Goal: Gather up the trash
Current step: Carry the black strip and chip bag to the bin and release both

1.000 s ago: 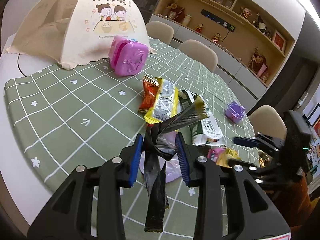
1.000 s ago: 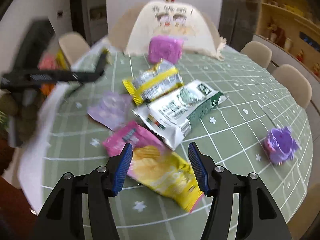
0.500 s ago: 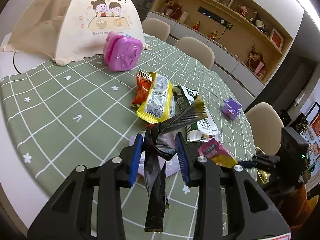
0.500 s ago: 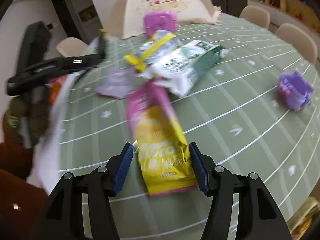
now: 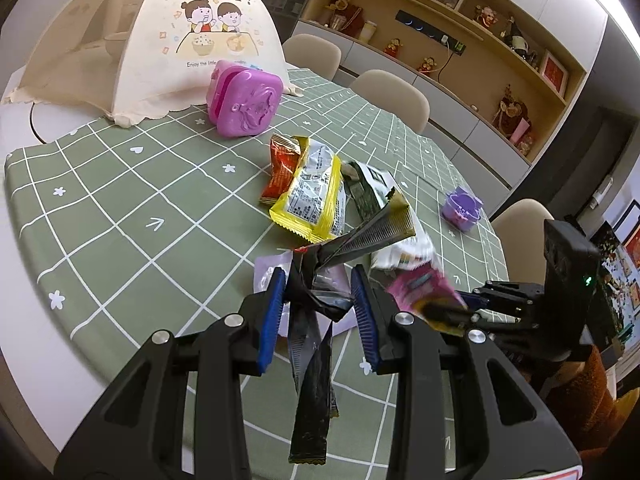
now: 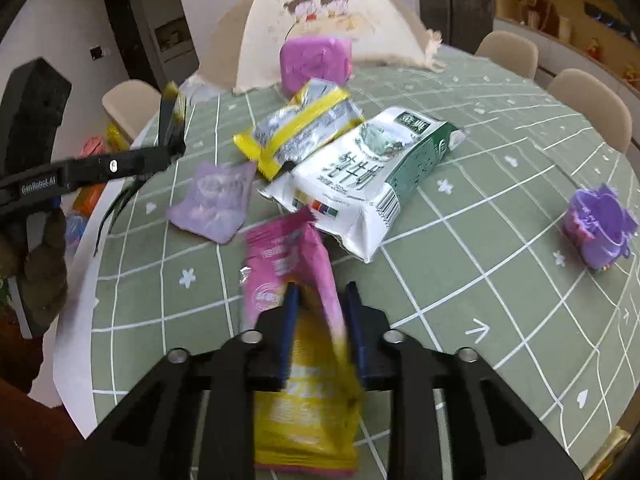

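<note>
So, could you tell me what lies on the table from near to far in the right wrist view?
pink and yellow wrapper → white and green milk pouch → silver and yellow wrapper → pink box → cream food cover.

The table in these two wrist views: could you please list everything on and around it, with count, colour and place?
Pink-yellow snack bag: 1, clamped in the right gripper.
Dark wrappers: crumpled bunch, black, in the left gripper.
Milk carton: 1, white-green, lying mid-table.
Yellow-silver wrapper: 1, behind the carton.
Orange wrapper: 1, beside the yellow one.
Lilac pouch: 1, left of the carton.
Pink box: 1, by the cover.
Food cover: 1, cream, far end.
Purple cup: 1, right edge.
Tablecloth: green, checked.
Chairs: beige, around the table.
Left gripper: shut.
Right gripper: shut.
</note>
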A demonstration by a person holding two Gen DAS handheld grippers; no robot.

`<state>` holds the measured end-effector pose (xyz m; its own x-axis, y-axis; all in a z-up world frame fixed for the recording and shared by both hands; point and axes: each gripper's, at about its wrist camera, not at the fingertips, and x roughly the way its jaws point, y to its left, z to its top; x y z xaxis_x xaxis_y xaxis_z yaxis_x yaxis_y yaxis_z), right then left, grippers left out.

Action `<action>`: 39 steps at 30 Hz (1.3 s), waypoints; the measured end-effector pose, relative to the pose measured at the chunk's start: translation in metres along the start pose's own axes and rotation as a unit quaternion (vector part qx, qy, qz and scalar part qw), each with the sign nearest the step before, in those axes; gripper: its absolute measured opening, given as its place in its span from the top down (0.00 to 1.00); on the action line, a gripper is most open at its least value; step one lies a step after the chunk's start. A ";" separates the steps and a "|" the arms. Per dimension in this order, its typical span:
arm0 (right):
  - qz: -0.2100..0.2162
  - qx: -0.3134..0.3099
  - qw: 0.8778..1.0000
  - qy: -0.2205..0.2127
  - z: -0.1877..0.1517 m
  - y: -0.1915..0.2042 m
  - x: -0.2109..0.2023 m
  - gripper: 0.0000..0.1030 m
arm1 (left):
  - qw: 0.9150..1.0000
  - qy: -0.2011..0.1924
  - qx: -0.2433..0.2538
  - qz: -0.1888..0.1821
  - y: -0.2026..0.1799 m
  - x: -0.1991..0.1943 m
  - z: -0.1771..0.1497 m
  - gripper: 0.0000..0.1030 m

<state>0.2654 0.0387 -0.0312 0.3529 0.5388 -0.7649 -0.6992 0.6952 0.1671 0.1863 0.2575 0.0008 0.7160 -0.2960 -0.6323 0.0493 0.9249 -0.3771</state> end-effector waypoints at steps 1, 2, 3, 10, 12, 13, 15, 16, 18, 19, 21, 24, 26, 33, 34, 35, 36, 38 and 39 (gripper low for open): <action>-0.007 0.005 1.000 -0.008 -0.001 -0.001 -0.006 0.90 | 1.000 0.000 0.002 0.000 -0.001 0.000 0.000 0.70; -0.018 0.006 1.000 -0.015 -0.002 -0.001 -0.012 0.90 | 1.000 0.001 0.006 0.000 -0.005 0.000 0.001 0.70; -0.027 0.007 0.999 -0.020 -0.003 -0.001 -0.017 0.90 | 1.000 -0.001 0.011 0.000 -0.010 0.000 0.002 0.70; -0.059 0.049 0.994 -0.078 -0.023 -0.022 -0.079 0.91 | 0.997 -0.022 0.071 -0.025 -0.072 0.001 0.012 0.70; -0.076 0.059 0.991 -0.092 -0.030 -0.029 -0.094 0.91 | 0.995 -0.023 0.090 -0.033 -0.094 0.004 0.012 0.70; -0.087 0.067 0.989 -0.100 -0.036 -0.035 -0.104 0.91 | 0.994 -0.022 0.103 -0.041 -0.110 0.007 0.012 0.70; -0.108 0.086 0.984 -0.114 -0.051 -0.048 -0.124 0.91 | 0.991 -0.018 0.121 -0.053 -0.133 0.013 0.010 0.70; -0.114 0.092 0.982 -0.118 -0.057 -0.053 -0.132 0.91 | 0.989 -0.015 0.135 -0.062 -0.151 0.017 0.008 0.70; -0.137 0.106 0.977 -0.128 -0.071 -0.065 -0.150 0.91 | 0.985 -0.008 0.155 -0.077 -0.177 0.024 0.003 0.70; -0.150 0.115 0.973 -0.132 -0.081 -0.073 -0.161 0.91 | 0.983 -0.004 0.163 -0.084 -0.188 0.028 0.000 0.70; -0.169 0.133 0.966 -0.141 -0.099 -0.088 -0.180 0.90 | 0.978 0.009 0.184 -0.102 -0.218 0.040 -0.007 0.70; -0.200 0.157 0.956 -0.149 -0.122 -0.107 -0.201 0.91 | 0.968 0.030 0.210 -0.131 -0.260 0.060 -0.019 0.70; -0.222 0.182 0.945 -0.155 -0.142 -0.125 -0.217 0.91 | 0.962 0.040 0.227 -0.148 -0.286 0.074 -0.026 0.70; -0.284 0.269 0.906 -0.158 -0.205 -0.181 -0.251 0.90 | 0.945 0.102 0.243 -0.195 -0.364 0.134 -0.050 0.70; -0.290 0.280 0.902 -0.158 -0.214 -0.189 -0.254 0.90 | 0.943 0.110 0.243 -0.199 -0.372 0.141 -0.052 0.70; -0.293 0.288 0.898 -0.157 -0.220 -0.196 -0.255 0.90 | 0.940 0.121 0.244 -0.204 -0.381 0.150 -0.055 0.70; -0.295 0.293 0.896 -0.156 -0.224 -0.201 -0.256 0.90 | 0.938 0.130 0.246 -0.209 -0.390 0.158 -0.059 0.70; -0.301 0.307 0.890 -0.153 -0.236 -0.214 -0.258 0.90 | 0.932 0.142 0.253 -0.217 -0.407 0.172 -0.064 0.70; -0.303 0.313 0.887 -0.151 -0.241 -0.221 -0.258 0.90 | 0.930 0.146 0.256 -0.219 -0.414 0.177 -0.066 0.70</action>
<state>0.1793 -0.3685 -0.0207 0.7621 0.0136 -0.6474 0.1249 0.9779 0.1677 0.2469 -0.1933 0.0002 0.3338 -0.6547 -0.6782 0.6704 0.6707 -0.3174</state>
